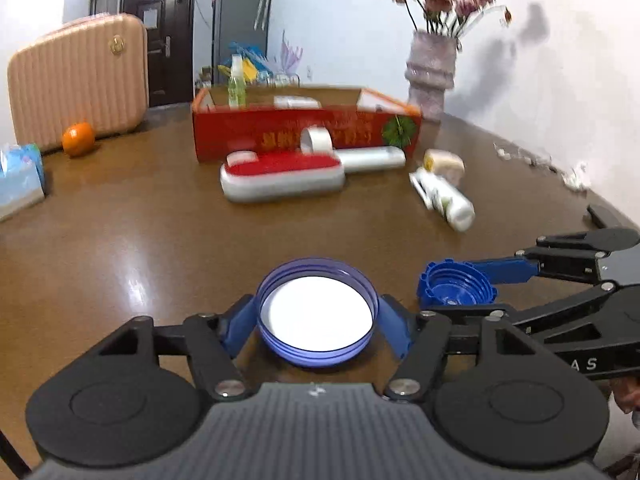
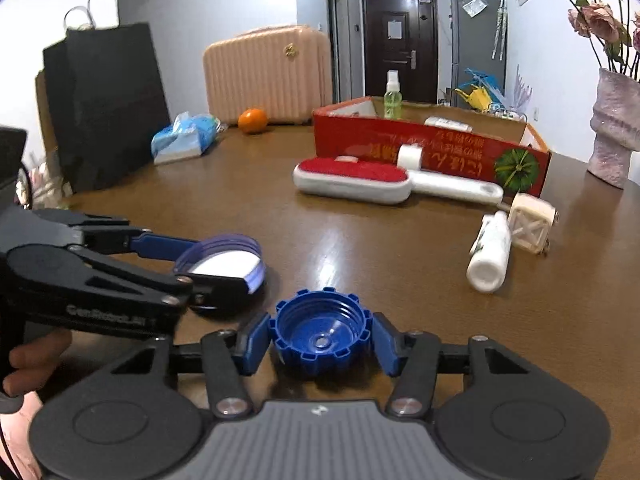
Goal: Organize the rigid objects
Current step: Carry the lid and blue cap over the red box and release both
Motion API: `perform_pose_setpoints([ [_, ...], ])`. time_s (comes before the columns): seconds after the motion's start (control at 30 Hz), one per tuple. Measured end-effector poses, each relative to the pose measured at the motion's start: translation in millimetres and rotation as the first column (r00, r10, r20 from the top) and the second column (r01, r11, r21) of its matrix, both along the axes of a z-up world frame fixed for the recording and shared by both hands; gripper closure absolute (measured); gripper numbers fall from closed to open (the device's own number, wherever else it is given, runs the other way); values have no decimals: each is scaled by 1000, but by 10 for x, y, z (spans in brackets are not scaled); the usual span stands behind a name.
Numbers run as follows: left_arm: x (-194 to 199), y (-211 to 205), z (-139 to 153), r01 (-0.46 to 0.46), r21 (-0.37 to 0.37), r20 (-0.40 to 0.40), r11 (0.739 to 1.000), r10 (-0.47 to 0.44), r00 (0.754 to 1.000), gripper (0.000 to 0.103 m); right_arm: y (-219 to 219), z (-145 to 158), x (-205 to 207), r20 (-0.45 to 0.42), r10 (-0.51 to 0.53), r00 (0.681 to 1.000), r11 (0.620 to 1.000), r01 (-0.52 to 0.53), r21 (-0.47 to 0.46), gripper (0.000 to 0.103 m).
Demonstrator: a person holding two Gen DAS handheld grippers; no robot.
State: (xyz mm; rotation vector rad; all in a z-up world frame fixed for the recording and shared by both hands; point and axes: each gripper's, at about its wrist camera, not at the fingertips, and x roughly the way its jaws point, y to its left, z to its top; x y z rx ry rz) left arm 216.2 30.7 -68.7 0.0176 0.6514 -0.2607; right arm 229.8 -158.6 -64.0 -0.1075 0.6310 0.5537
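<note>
Between my left gripper's (image 1: 316,322) pads sits a wide lid (image 1: 317,312) with a white liner, upturned; my right gripper (image 2: 320,338) brackets a blue ribbed cap (image 2: 320,334). Both jaws stand partly apart; I cannot tell whether pads touch. Beyond, the red box (image 2: 420,152) hides most of its contents.

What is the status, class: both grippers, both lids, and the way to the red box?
Left gripper shut on translucent lid. Right gripper shut on blue cap. Lint brush lies before red box.
</note>
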Motion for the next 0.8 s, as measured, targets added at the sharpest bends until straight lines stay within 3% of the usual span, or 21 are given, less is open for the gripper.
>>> perform_pose_setpoints([
  [0.1,165,58,216,-9,-21,47,1000,10,999,36,-105,218,310,25,-16,1000,999,15,50,50],
  [0.2,617,149,604,18,-64,104,998,-11,994,36,-201,548,819,94,-37,995,998,32,57,50],
  [0.3,1381,142,954,62,-87,107,994,-53,993,36,-253,829,1562,141,-79,987,997,75,34,50],
  [0.4,2371,-18,1108,67,-83,26,994,-65,998,36,-246,934,2453,109,-140,984,990,142,-10,50],
  [0.5,3280,-247,977,30,-38,-78,999,-33,996,36,-200,809,3292,43,-199,979,972,203,-122,50],
  [0.6,3960,-415,722,-46,-28,-204,999,39,978,35,-192,595,3857,-17,-248,969,945,238,-223,50],
  [0.7,4343,-485,498,-77,-37,-280,996,63,958,34,-193,404,4130,-77,-255,964,937,226,-268,49],
  [0.8,4473,-455,299,-107,-55,-338,993,82,938,33,-145,324,4186,-70,-238,969,933,208,-294,48],
])
